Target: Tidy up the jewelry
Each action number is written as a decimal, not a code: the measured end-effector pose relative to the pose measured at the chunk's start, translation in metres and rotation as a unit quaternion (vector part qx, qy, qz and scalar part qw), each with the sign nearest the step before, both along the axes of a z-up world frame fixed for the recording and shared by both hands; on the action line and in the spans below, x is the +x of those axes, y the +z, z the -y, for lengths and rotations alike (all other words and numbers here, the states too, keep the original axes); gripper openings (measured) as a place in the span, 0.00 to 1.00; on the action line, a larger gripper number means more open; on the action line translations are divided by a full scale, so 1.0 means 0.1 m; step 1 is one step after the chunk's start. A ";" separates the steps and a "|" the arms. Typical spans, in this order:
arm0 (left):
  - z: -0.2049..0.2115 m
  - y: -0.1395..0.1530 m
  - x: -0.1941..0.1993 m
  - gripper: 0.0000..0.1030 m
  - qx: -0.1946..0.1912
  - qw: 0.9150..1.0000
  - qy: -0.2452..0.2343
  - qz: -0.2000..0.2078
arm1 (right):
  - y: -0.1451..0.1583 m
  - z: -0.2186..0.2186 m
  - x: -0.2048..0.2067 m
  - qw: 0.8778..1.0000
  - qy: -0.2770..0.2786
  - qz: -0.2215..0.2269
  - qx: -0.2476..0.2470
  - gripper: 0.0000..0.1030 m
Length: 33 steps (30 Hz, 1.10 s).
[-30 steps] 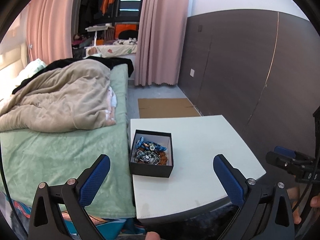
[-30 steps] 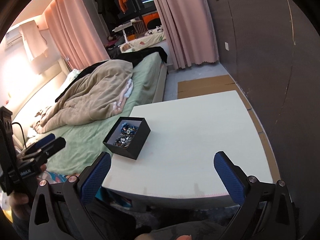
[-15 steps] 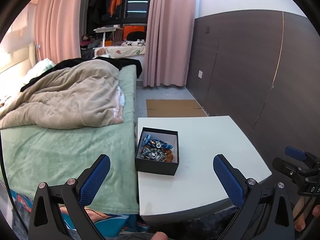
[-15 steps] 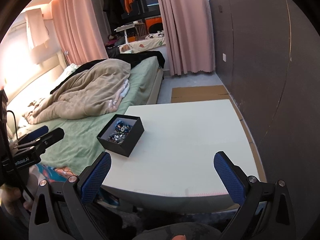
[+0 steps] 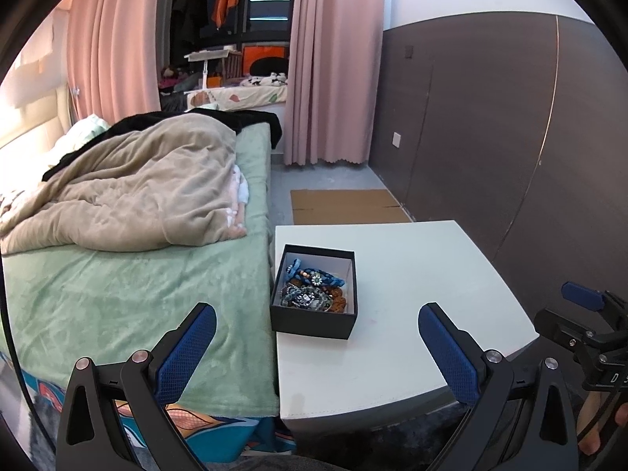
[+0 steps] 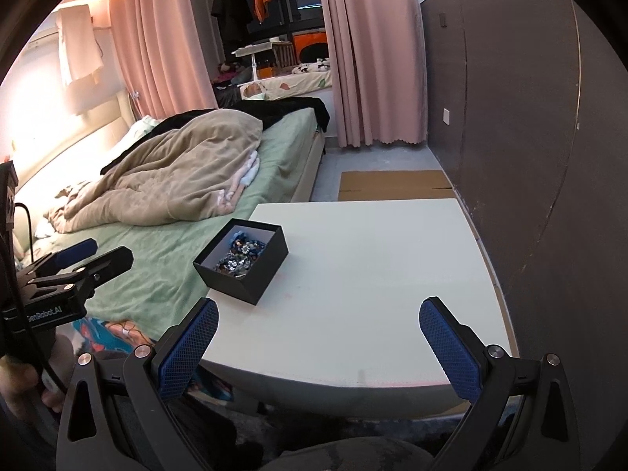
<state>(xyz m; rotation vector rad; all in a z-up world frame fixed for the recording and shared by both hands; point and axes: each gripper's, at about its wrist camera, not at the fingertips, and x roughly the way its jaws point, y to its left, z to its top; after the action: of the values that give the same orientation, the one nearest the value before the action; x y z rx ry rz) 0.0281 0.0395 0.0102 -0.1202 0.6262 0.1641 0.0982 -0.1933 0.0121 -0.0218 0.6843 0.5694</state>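
Observation:
A black open box (image 5: 314,324) with a white lining stands near the left edge of the white table (image 5: 412,274). It holds a tangle of jewelry (image 5: 312,288): blue, silver and brown beaded pieces. The box also shows in the right wrist view (image 6: 251,274), with the jewelry (image 6: 239,255) inside. My left gripper (image 5: 316,347) is open and empty, held short of the table's near edge, in line with the box. My right gripper (image 6: 320,347) is open and empty, above the near edge, to the right of the box.
A bed with a green sheet (image 5: 117,294) and a beige duvet (image 5: 129,196) touches the table's left side. A dark wall panel (image 5: 510,137) runs along the right. Flat cardboard (image 5: 345,206) lies on the floor beyond the table. Pink curtains (image 5: 329,78) hang at the back.
Both grippers have drawn back and levelled out, so the box and table look farther off and lower. Both stay open and empty. The box has not moved.

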 end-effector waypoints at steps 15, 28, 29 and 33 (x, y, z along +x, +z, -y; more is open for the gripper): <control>-0.02 0.00 -0.03 1.00 -0.006 1.000 -0.001 0.005 | 0.00 0.04 0.01 1.000 -0.007 -0.007 0.010 1.00; -0.06 0.00 -0.04 1.00 -0.005 1.000 -0.001 0.006 | -0.02 0.06 0.03 1.000 -0.010 -0.008 0.010 1.00; -0.05 0.00 -0.03 1.00 -0.005 1.000 -0.001 0.006 | -0.02 0.06 0.03 1.000 -0.010 -0.008 0.010 1.00; -0.05 0.00 -0.03 1.00 -0.004 1.000 0.000 0.006 | -0.03 0.06 0.04 1.000 -0.011 -0.010 0.010 1.00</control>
<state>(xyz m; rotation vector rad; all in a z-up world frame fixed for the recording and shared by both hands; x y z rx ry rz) 0.0250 0.0442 0.0101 -0.1277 0.6147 0.1605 0.1020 -0.1998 0.0094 0.0096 0.6974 0.5567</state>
